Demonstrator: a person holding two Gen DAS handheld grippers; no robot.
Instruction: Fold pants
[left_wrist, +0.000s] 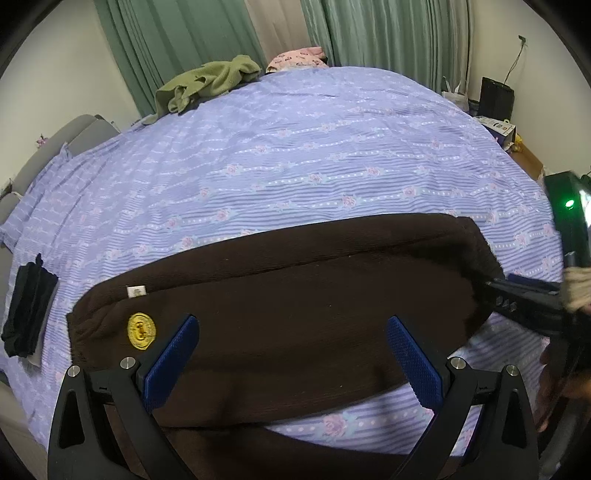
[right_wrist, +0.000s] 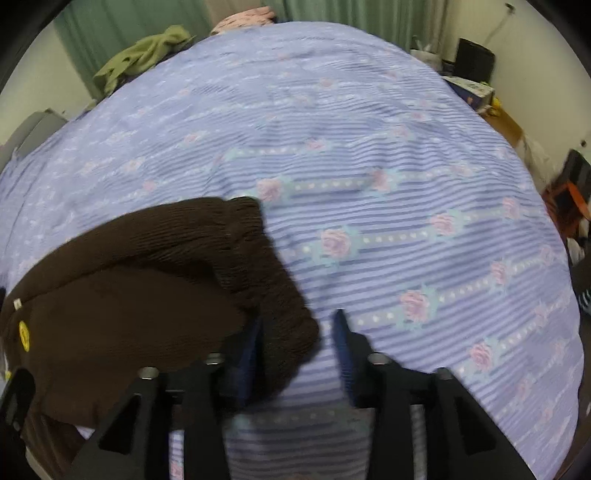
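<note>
Right wrist view, right claw (right_wrist: 299, 343) parted, brown pants (right_wrist: 147, 295) cuff between, unpinched

The brown pants (left_wrist: 288, 306) were a matt, fuzzy knit, ribbed at the cuff, with a glossy yellow badge (left_wrist: 140, 331). The bed sheet (left_wrist: 295, 147) was thin striped cotton-like cloth. The left gripper (left_wrist: 291, 354) had matt black plastic arms, textured blue pads and metal pins.

Green curtains (left_wrist: 177, 40), pale walls (left_wrist: 55, 74), grey headboard (left_wrist: 55, 147), lilac-sheeted bed (left_wrist: 295, 147).
</note>
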